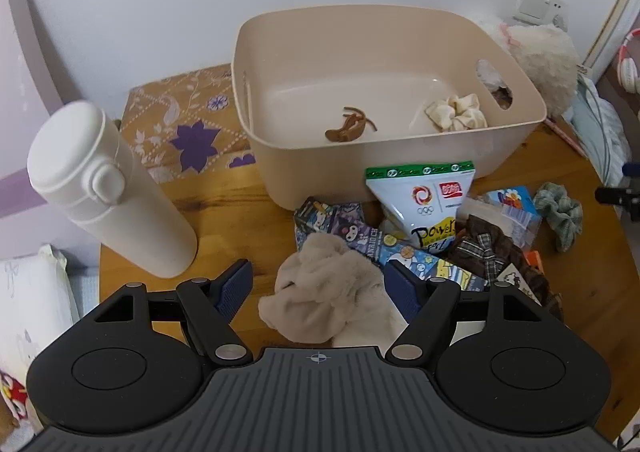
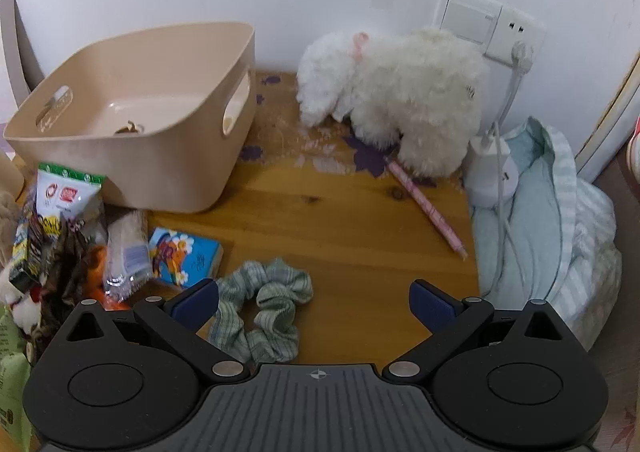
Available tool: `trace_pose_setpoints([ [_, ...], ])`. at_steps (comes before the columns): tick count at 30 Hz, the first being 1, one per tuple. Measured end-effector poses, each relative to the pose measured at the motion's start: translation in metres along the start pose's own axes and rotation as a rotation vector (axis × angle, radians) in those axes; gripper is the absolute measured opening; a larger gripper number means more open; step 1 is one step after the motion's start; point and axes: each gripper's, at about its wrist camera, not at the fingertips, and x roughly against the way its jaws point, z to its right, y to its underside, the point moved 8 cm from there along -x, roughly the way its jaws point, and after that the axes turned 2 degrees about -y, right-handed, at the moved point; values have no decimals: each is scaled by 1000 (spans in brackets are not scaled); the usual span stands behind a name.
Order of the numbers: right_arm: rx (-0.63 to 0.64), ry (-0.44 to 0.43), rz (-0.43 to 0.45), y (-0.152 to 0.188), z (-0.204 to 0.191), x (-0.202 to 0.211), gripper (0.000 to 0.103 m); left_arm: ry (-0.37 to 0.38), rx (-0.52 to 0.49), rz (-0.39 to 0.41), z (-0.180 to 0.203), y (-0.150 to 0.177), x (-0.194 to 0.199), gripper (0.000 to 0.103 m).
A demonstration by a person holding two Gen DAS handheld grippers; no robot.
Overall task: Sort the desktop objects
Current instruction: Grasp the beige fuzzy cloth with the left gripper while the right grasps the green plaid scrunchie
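Observation:
A beige plastic bin [image 1: 400, 155] stands at the back of the wooden table; it holds a brown hair tie [image 1: 349, 126] and a cream scrunchie [image 1: 456, 113]. The bin also shows in the right wrist view [image 2: 168, 171]. My left gripper [image 1: 318, 286] is open, its fingers on either side of a beige fluffy cloth [image 1: 328, 288] at the near edge of a pile of small objects. My right gripper [image 2: 314, 302] is open over a green striped scrunchie [image 2: 264, 308], which lies by its left finger. That scrunchie also shows in the left wrist view [image 1: 560, 211].
The pile holds a snack pouch [image 1: 428, 199], card packs [image 1: 340, 219], a plaid bow [image 1: 488, 252] and a blue box [image 2: 184, 256]. A white bottle [image 1: 104, 187] stands left. A white plush toy [image 2: 400, 99], pink pen [image 2: 428, 207] and blue-green cloth [image 2: 552, 219] lie right.

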Motion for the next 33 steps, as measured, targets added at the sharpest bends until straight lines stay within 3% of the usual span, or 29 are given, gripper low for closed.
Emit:
trace_pose_setpoints([
  [6, 31, 16, -43, 10, -13, -20, 103, -7, 46, -19, -7, -1, -15, 74],
  [11, 26, 48, -86, 17, -18, -36, 103, 29, 88, -39, -9, 1, -29, 78],
  [26, 2, 60, -122, 20, -21, -59, 103, 23, 84, -148, -6, 12, -75, 80],
  [33, -25, 48, -130, 21, -20, -64, 86, 36, 89, -158, -9, 16, -83, 80],
])
